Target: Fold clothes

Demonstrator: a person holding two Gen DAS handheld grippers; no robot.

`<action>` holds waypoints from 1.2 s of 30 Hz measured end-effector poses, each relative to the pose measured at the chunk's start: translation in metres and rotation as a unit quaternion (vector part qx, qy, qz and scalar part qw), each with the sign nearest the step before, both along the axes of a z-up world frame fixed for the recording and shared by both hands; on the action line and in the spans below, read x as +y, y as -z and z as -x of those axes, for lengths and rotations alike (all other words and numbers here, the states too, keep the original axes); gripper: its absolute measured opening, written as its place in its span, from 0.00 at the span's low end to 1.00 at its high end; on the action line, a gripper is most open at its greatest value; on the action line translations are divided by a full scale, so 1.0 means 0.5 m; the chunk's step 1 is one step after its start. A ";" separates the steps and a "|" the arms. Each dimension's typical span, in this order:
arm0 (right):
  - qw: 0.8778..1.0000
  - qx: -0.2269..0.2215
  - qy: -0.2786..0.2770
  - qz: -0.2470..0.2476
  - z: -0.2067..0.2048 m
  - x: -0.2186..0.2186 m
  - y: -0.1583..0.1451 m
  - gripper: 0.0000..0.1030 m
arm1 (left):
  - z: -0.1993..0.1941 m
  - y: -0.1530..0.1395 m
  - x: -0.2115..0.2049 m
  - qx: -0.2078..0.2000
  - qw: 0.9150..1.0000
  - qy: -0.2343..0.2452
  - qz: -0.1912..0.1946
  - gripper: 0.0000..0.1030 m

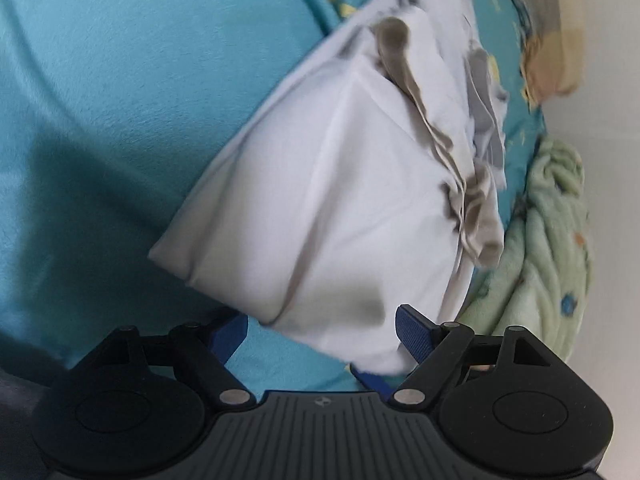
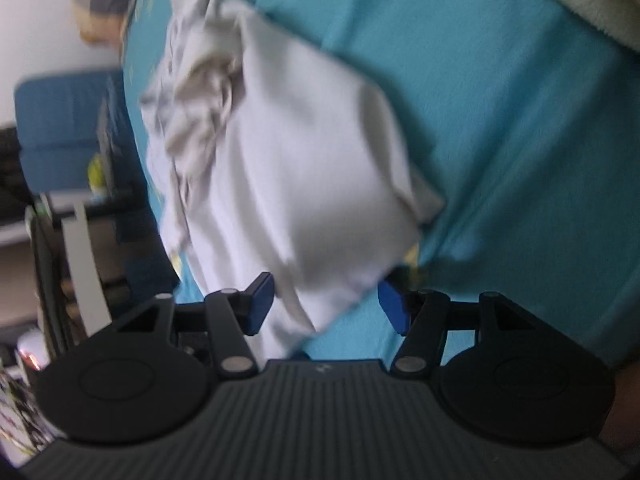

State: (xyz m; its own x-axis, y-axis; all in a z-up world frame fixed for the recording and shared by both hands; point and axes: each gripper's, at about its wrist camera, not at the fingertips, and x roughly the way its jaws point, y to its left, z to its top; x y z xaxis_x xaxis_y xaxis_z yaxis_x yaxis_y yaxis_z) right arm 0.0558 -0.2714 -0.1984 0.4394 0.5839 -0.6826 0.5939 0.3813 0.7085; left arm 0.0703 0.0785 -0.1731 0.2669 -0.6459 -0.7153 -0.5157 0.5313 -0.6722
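Observation:
A folded white garment (image 1: 328, 184) lies on the teal bed sheet (image 1: 100, 100), with crumpled beige and grey cloth (image 1: 400, 56) bunched along its far edge. My left gripper (image 1: 322, 324) hangs just over the garment's near corner. Its blue pads stand wide apart and do not press the cloth. In the right wrist view the same white garment (image 2: 304, 168) is blurred. Its near corner droops between the jaws of my right gripper (image 2: 326, 300), which stand apart on either side of the cloth without pinching it.
A pale green patterned blanket (image 1: 540, 240) lies bunched at the right of the bed. A checked pillow (image 1: 552, 40) sits at the far end by the wall. Beyond the bed's edge stand a blue seat (image 2: 60, 120) and dark furniture (image 2: 48, 260).

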 end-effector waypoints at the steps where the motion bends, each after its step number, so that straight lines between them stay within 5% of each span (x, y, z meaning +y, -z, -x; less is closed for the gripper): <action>1: 1.000 -0.002 0.012 -0.004 0.000 -0.006 0.002 0.59 | -0.002 -0.002 0.007 -0.010 1.000 -0.014 0.007 0.79; 6: 0.998 -0.010 0.053 -0.024 -0.001 -0.022 0.004 0.60 | -0.002 -0.009 0.028 -0.048 0.997 -0.061 0.018 0.77; 12: 0.995 -0.043 0.090 0.027 -0.001 -0.045 -0.024 0.59 | 0.001 -0.004 0.042 -0.054 0.994 -0.093 0.026 0.62; 15: 0.991 -0.059 0.100 0.060 -0.005 -0.061 -0.037 0.42 | 0.001 -0.022 0.050 -0.085 0.991 -0.100 0.007 0.58; 18: 0.992 -0.064 0.086 0.073 -0.015 -0.067 -0.039 0.38 | -0.001 -0.029 0.056 -0.095 0.990 -0.106 0.002 0.58; 28: 0.996 -0.028 0.063 0.060 -0.008 -0.066 -0.035 0.39 | -0.002 -0.029 0.057 -0.081 0.992 -0.096 -0.015 0.61; 36: 0.999 -0.028 0.021 0.031 0.017 -0.043 -0.039 0.54 | 0.020 -0.031 0.058 -0.053 0.995 -0.077 -0.046 0.66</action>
